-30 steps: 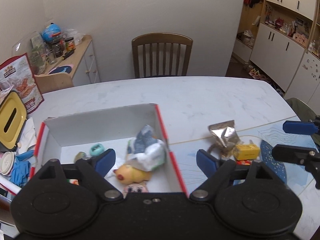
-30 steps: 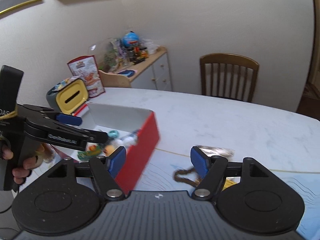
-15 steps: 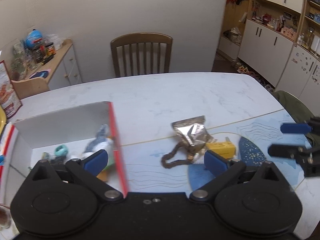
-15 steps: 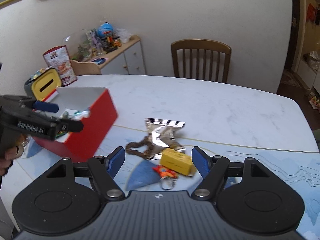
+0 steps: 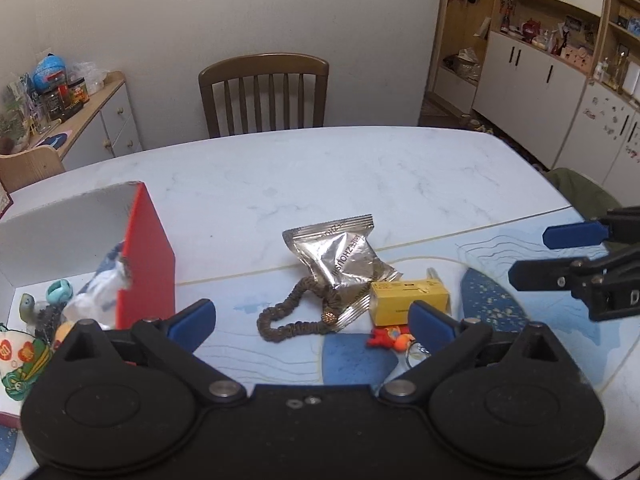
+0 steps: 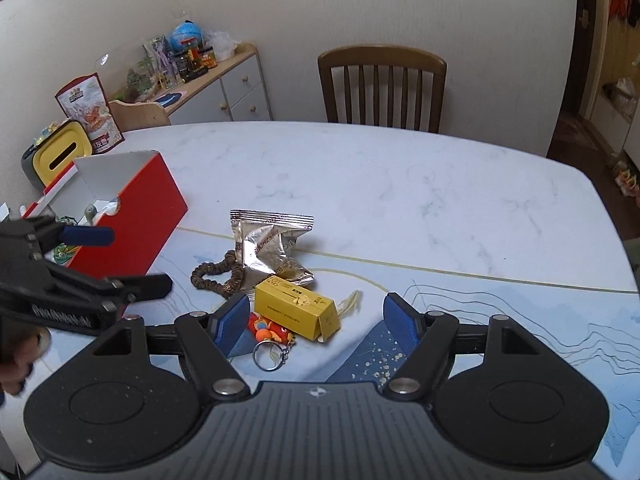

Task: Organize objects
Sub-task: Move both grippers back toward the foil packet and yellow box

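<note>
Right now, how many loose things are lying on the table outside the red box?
4, clustered together: a silver packet, a brown scrunchie left of it, a yellow box nearer the grippers, and an orange keyring toy beside that. More may be hidden underneath.

- Box (image 5: 146, 268): red outside, white inside.
- Snack packet (image 5: 340, 258): shiny silver with dark lettering.
- Hair tie (image 5: 288, 314): brown.
- Small carton (image 6: 296, 306): yellow with dark print.
- Keyring toy (image 6: 268, 330): orange and red, on a silver ring.
- Table (image 5: 320, 176): white with faint grey marbling.
- Mat (image 6: 500, 312): pale blue with thin dark wavy lines and a deep blue patch speckled white.
- Chair (image 5: 264, 92): dark brown wood.
- Finger pads (image 5: 192, 316): blue on black.
</note>
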The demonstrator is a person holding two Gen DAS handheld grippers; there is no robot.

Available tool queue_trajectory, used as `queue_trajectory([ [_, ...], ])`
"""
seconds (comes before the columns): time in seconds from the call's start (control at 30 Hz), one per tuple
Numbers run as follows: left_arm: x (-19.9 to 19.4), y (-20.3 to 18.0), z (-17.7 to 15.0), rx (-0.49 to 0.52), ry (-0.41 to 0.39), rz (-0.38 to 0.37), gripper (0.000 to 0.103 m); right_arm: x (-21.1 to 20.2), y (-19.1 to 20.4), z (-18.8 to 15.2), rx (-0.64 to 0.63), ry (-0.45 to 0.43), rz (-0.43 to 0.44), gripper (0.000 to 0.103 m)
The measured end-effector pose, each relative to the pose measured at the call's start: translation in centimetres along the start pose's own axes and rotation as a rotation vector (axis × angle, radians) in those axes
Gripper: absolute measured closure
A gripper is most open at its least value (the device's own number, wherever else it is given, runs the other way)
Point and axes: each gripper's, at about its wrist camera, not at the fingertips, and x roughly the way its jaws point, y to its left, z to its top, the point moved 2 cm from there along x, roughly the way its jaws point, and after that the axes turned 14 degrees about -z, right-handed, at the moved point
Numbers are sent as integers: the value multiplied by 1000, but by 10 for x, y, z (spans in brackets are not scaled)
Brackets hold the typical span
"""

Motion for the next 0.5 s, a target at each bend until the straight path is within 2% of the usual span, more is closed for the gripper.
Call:
queue_trajectory([
  [0.3, 40, 4, -8, -18, 14, 35, 1, 44, 12, 9, 29, 83, 25, 30],
  [0.5, 58, 10, -14, -14, 26, 52, 4, 73, 22, 12, 80, 153, 8, 30],
])
